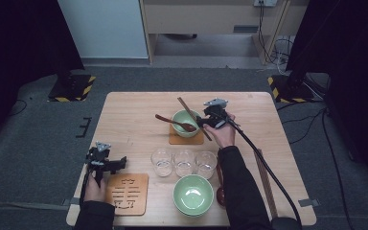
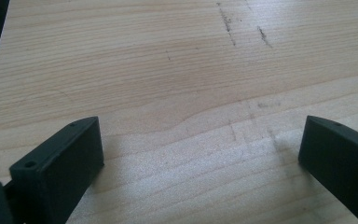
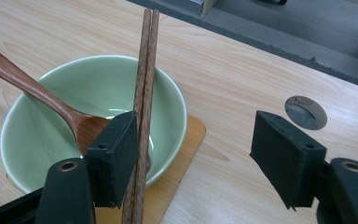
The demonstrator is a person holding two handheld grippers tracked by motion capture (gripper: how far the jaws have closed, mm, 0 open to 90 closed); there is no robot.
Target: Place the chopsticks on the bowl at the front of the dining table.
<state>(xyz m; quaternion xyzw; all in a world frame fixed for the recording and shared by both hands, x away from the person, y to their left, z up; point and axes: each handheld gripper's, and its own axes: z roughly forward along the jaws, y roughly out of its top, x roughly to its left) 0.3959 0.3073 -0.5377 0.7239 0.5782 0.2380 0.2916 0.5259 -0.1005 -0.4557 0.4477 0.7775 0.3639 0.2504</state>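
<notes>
Right gripper (image 3: 193,158), bottom of right gripper view: jaws wide, releasing; chopsticks (image 3: 142,93) touching left pad only, laid across green bowl (image 3: 168,100) beside wooden spoon (image 3: 37,93). Placement judged done. Left gripper (image 2: 200,154): wide, empty. Second bowl (image 1: 193,194), lower centre, unserved.

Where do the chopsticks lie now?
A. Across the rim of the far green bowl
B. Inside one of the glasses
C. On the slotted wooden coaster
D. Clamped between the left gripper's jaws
A: the chopsticks lean across the rim of the far green bowl, beside one jaw of the open right gripper.
</notes>
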